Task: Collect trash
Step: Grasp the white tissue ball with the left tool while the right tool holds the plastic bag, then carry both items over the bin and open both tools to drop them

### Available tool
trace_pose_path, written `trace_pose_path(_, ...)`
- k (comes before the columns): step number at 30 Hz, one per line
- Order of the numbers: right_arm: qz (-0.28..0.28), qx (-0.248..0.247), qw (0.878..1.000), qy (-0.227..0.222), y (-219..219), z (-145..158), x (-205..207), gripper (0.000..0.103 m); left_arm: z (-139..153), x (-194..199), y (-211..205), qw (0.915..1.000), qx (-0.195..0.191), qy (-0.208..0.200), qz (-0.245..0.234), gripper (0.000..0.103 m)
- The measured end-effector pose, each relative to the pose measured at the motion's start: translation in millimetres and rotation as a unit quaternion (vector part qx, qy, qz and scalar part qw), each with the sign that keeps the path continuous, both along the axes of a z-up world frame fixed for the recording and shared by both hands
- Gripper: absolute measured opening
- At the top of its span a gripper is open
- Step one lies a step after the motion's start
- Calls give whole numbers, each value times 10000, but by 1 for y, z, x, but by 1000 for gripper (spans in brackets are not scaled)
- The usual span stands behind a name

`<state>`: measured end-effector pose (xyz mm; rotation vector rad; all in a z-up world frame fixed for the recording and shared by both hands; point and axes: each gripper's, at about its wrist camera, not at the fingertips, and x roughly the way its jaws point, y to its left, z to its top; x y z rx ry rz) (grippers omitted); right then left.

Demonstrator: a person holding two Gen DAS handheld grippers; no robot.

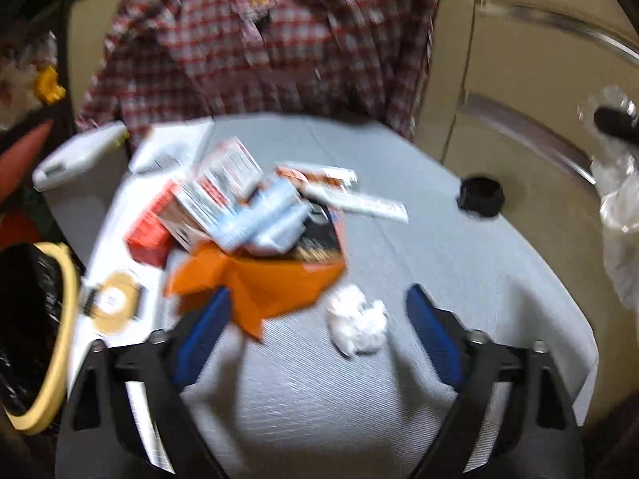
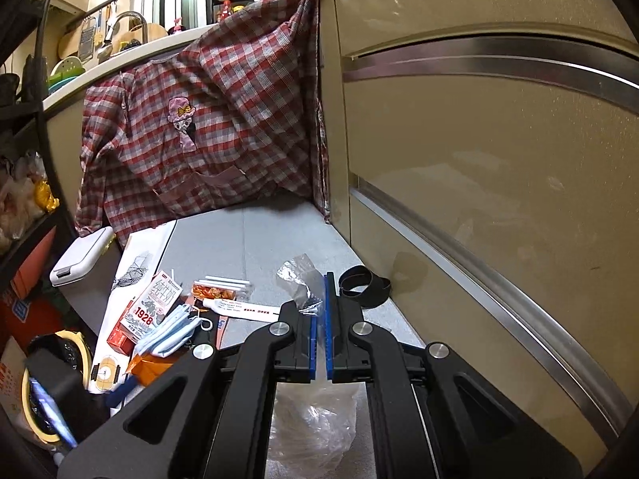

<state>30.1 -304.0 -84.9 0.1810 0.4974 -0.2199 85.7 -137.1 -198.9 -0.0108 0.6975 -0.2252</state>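
Observation:
My left gripper [image 1: 317, 309] is open above the grey table [image 1: 459, 263], with a crumpled white paper ball [image 1: 357, 325] between its blue fingers. Beyond it lies a trash pile: an orange wrapper [image 1: 275, 283], milk cartons [image 1: 215, 195], face masks [image 1: 267, 215] and a tube [image 1: 367, 201]. My right gripper [image 2: 321, 291] is shut on a clear plastic bag [image 2: 301, 279], which hangs below it [image 2: 315, 423]; the bag also shows at the right edge of the left wrist view [image 1: 619, 183]. A yellow-rimmed bin with a black liner [image 1: 32, 319] stands left of the table.
A black ring-shaped lid [image 1: 481, 195] lies on the table near the beige cabinet [image 2: 479, 159]. A plaid shirt [image 2: 207, 119] hangs behind the table. A white lidded bin [image 2: 82, 257] stands at the far left. A tape roll [image 1: 116, 301] lies on white paper.

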Motion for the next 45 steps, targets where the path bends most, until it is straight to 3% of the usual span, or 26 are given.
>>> trace_pose_path(2,5,35,10000,36,-1,-2,2,3,-5,4,-6,9997,22,178,-172,65)
trace_pose_path(7,30,3,10000,50,1,-4,4,3,-11,9,-9,9989,-55,397,-236,63)
trace_pose_path(8,34,-3,10000,48,0,-4,5,3,-13,12,-8,9985,-96,501,-221,58)
trace_pose_path(9,28,-3,10000,43,0,-4,5,3,-15,13,-6,9981,-139,565,-217,40)
trace_pose_path(10,18,7,10000,39,0,-4,5,3,-17,14,-4,9973,-250,642,-268,30)
trace_pose_path(12,3,19,10000,30,-1,-4,5,3,-17,14,-1,9969,-377,633,-264,20)
trace_pose_path(23,42,7,10000,21,1,-1,5,3,41,-6,32,9962,-854,92,-133,17)
trace_pose_path(28,275,-54,9996,-22,18,6,6,3,77,-12,62,9965,-821,-109,115,17)
trace_pose_path(37,1320,-63,9909,-241,106,32,14,3,141,-31,147,9949,-430,-447,799,17)
trace_pose_path(45,2279,-143,9734,-176,202,34,22,3,167,-52,232,9875,-30,-607,1456,17)
